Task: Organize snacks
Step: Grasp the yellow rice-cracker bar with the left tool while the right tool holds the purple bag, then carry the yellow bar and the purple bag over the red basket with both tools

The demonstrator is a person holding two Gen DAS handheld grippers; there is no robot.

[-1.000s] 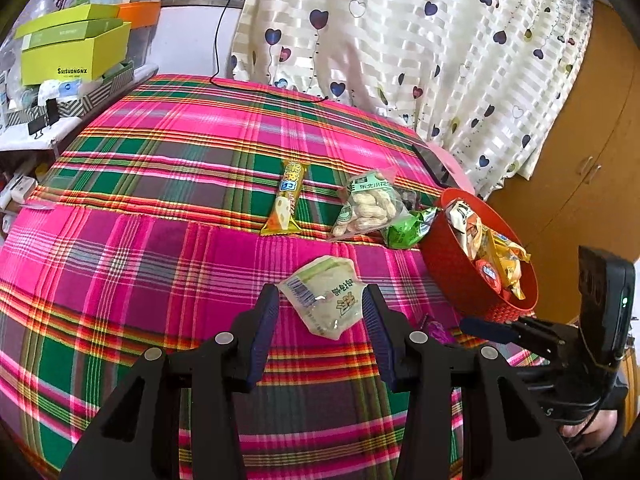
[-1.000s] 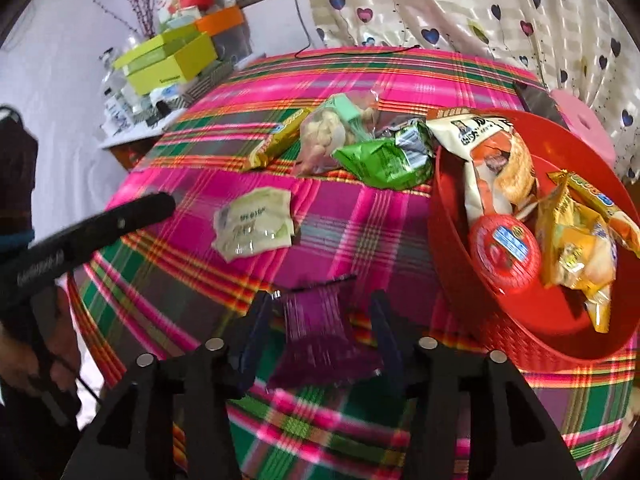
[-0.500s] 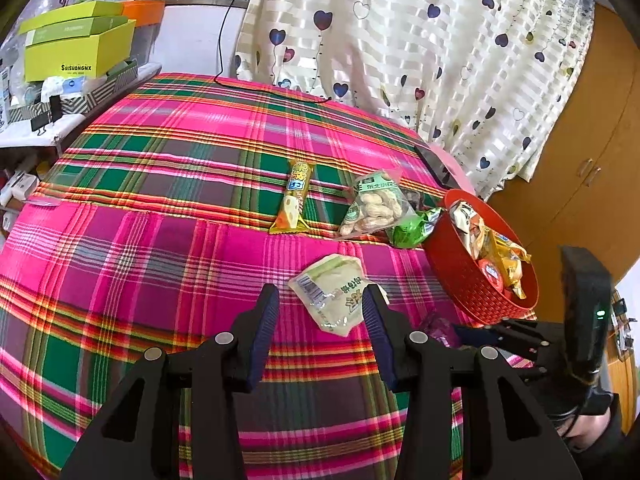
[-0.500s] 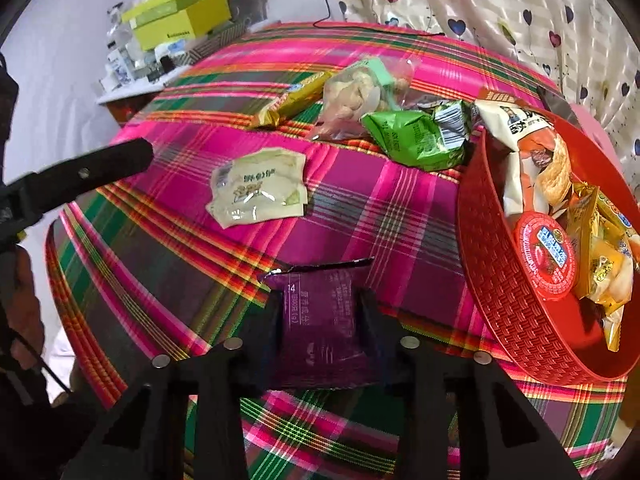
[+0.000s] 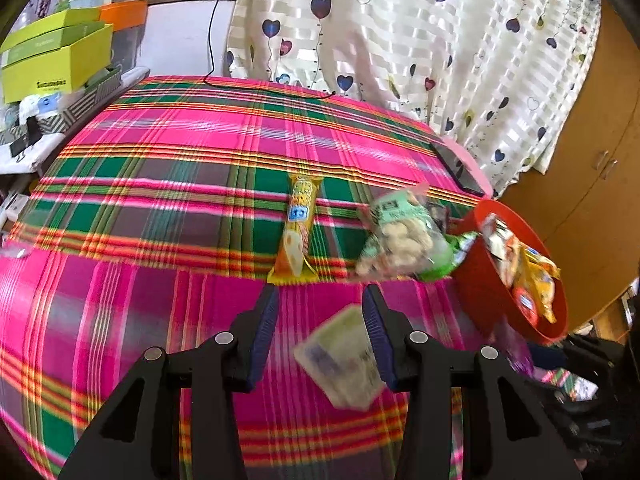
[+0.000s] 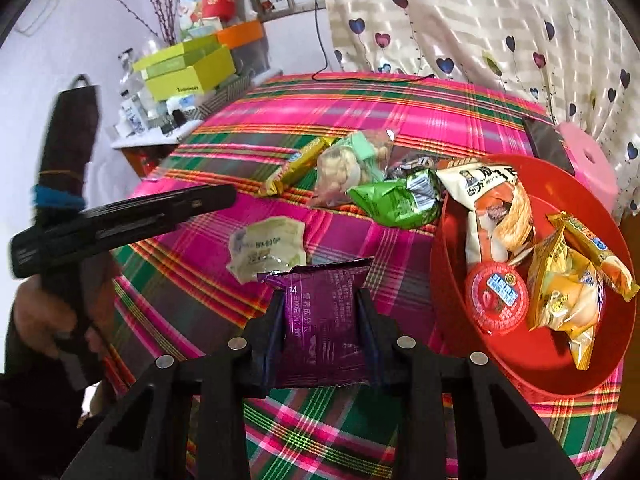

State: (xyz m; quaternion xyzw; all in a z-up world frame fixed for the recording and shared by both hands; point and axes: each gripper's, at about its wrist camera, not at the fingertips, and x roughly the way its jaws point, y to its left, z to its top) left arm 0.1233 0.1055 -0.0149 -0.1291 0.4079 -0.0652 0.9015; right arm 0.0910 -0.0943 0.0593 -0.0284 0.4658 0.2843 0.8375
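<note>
Crinkly purple foil packet (image 6: 326,320) pinched flat by right gripper (image 6: 322,300), round red basket (image 6: 452,248) beside

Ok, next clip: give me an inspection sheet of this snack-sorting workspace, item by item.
Surface: pink and green plaid tablecloth, bare table not visible.
Job's things: round red plastic basket holding several snacks; purple foil packet; pale green pouch; yellow wafer bar; clear peanut bag; green crinkled packet.
Clutter: dark phone at the table's far edge.
Grippers: right claw has just closed on the purple packet; left claw open above the pale pouch.
Cables: black cord across the far edge.
Surroundings: heart-print curtain, lime boxes on a side shelf.
</note>
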